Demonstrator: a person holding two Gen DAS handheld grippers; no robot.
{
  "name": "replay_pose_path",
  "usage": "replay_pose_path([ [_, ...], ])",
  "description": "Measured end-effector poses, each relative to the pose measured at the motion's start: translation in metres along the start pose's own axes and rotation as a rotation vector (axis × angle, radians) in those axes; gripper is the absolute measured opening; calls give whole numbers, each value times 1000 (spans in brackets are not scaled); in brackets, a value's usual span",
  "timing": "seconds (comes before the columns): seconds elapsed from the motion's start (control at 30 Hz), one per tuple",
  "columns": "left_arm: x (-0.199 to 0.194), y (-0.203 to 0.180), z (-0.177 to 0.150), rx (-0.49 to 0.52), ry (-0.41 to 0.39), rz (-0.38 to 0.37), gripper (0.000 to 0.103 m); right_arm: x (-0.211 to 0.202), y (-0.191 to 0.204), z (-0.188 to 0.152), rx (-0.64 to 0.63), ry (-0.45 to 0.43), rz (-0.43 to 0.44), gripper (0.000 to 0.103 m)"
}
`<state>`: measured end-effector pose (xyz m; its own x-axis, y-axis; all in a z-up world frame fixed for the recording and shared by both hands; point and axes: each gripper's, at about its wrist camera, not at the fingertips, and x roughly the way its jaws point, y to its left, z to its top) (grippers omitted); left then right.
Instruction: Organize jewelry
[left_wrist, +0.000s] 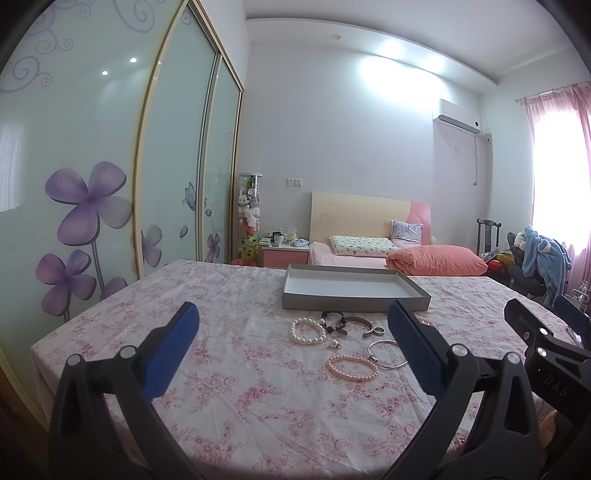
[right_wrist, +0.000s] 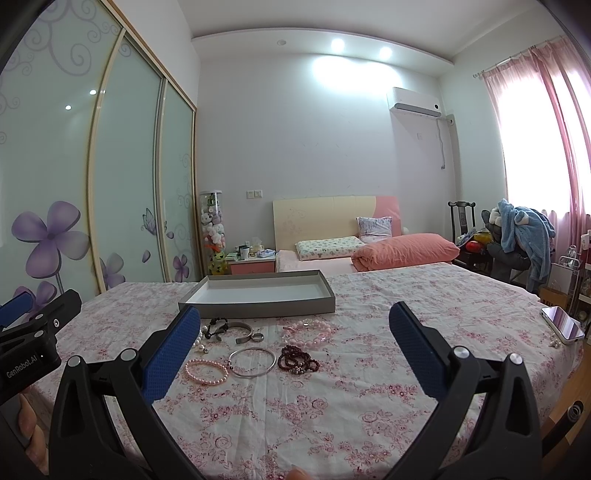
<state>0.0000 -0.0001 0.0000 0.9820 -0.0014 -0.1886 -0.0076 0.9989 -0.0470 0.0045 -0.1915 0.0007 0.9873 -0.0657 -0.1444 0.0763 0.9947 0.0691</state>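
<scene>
Several pieces of jewelry lie on the floral tablecloth before an empty grey tray (left_wrist: 354, 302) (right_wrist: 258, 308). They include a white pearl bracelet (left_wrist: 307, 331), a pink pearl bracelet (left_wrist: 352, 367) (right_wrist: 207, 372), a silver bangle (left_wrist: 386, 353) (right_wrist: 252, 362), a dark bead bracelet (right_wrist: 297, 360), a pink crystal bracelet (right_wrist: 306, 330), a grey cuff (left_wrist: 360, 325) (right_wrist: 242, 330) and a small ring (right_wrist: 258, 336). My left gripper (left_wrist: 293, 347) is open and empty, hovering short of the jewelry. My right gripper (right_wrist: 295, 347) is open and empty too, beside it.
A phone (right_wrist: 563, 325) lies near the table's right edge. A bed with an orange pillow (left_wrist: 436, 260) stands behind the table. Sliding wardrobe doors (left_wrist: 92, 203) run along the left. A chair with blue clothing (right_wrist: 521, 236) is at the right.
</scene>
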Motion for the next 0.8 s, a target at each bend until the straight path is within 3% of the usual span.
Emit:
replay_pose_path([
  [0.8,0,0,0,-2,2,0,99,1,0,-2,1,4,-1,101],
])
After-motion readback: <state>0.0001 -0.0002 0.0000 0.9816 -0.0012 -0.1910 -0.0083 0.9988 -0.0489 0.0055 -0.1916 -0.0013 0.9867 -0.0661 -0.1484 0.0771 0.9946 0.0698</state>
